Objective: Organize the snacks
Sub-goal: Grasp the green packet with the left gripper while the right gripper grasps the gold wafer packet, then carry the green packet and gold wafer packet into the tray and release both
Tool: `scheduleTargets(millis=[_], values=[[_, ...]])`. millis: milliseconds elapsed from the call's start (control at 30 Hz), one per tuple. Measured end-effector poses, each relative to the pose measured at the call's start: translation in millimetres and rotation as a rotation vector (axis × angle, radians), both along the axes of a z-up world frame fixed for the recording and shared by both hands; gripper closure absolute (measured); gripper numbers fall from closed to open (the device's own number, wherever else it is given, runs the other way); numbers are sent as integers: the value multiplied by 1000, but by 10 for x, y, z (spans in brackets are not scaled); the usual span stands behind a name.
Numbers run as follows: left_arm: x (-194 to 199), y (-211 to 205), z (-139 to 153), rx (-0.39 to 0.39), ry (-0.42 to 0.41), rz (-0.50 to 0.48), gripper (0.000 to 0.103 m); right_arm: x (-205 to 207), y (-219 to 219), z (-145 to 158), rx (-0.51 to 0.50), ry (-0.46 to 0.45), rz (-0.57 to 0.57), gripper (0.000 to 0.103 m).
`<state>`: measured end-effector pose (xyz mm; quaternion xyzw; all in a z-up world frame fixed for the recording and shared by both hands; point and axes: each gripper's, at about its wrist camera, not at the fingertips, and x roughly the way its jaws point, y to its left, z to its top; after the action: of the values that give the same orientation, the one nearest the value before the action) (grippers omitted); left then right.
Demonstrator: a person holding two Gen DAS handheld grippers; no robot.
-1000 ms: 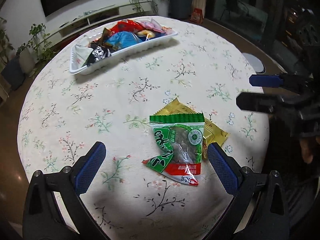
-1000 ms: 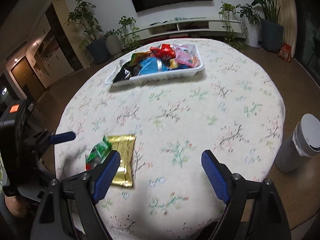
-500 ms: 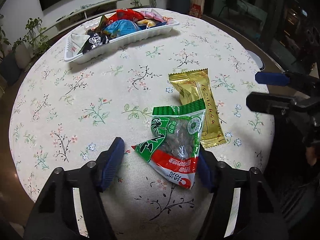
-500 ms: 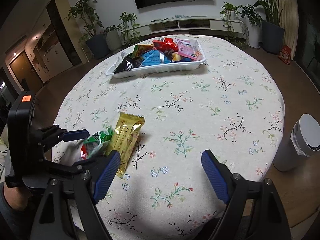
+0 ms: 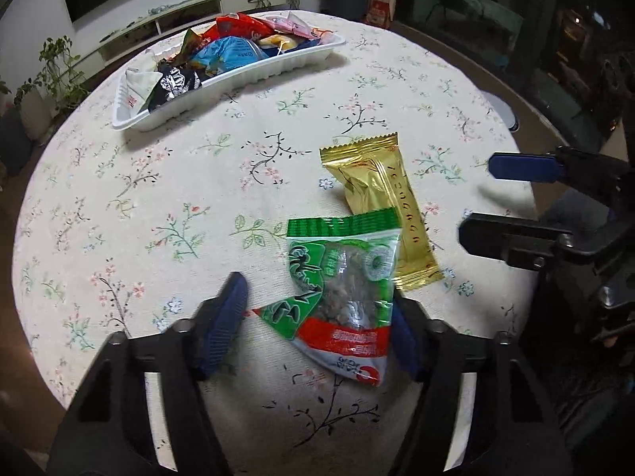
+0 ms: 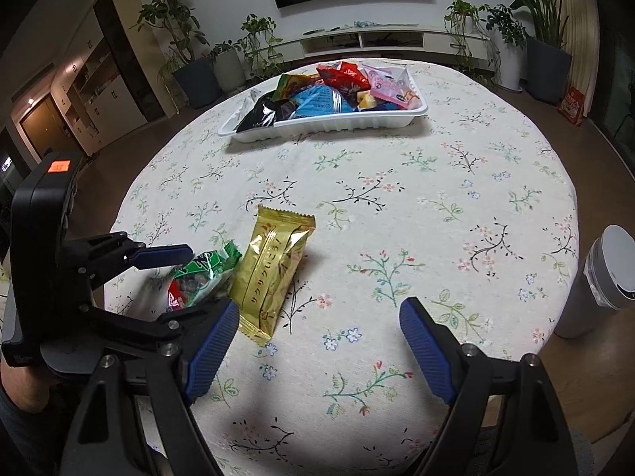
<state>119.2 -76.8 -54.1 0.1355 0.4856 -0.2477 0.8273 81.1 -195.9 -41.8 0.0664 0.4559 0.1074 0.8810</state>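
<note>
A green and red snack packet (image 5: 345,289) lies on the flowered tablecloth near the front edge, overlapping a gold packet (image 5: 381,198) behind it. My left gripper (image 5: 317,325) straddles the green packet and its jaws are closing. The right pad (image 5: 403,341) sits against the packet's edge, while the left pad (image 5: 226,317) is just short of its corner. In the right wrist view, the green packet (image 6: 202,277) sits between the left gripper's fingers (image 6: 166,256), beside the gold packet (image 6: 274,269). My right gripper (image 6: 317,347) hovers open and empty over the cloth.
A white tray (image 5: 238,75) piled with several snack packets stands at the far side of the round table (image 6: 456,206). A white cylindrical bin (image 6: 603,277) stands on the floor off the table's right edge. Plants and a low TV cabinet line the far wall.
The left jaws have drawn in from wide apart to close beside the green packet. The right gripper's jaws stand as wide as before.
</note>
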Motion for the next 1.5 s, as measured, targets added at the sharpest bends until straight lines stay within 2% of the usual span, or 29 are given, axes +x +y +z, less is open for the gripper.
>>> scheduleTargets(millis=[133,233,467,633,900,1000,1067,1100,1267,1500], values=[[-1,12,7,-4,-4,6,52,66,43,3,15,5,-1,18],[-6,48,19,-16,-10,17,60,115,91,-14,36,14,6,18],[-29,145,22,-53,-18,56,61,248,149,-145,87,79,-12,27],[-45,182,29,-70,-27,86,61,352,224,-195,106,109,-22,28],[-36,254,21,-75,-42,134,61,439,396,-226,26,100,-12,29],[-47,267,21,-79,-46,140,61,438,463,-235,-63,84,-1,44],[-53,274,23,-84,-49,142,61,425,480,-238,-117,75,10,62],[-61,278,22,-87,-51,144,61,419,474,-237,-128,73,12,66],[-69,272,28,-95,-54,146,62,352,460,-231,-162,55,41,69],[-83,317,105,-105,-75,163,62,250,359,-144,-128,10,21,69]])
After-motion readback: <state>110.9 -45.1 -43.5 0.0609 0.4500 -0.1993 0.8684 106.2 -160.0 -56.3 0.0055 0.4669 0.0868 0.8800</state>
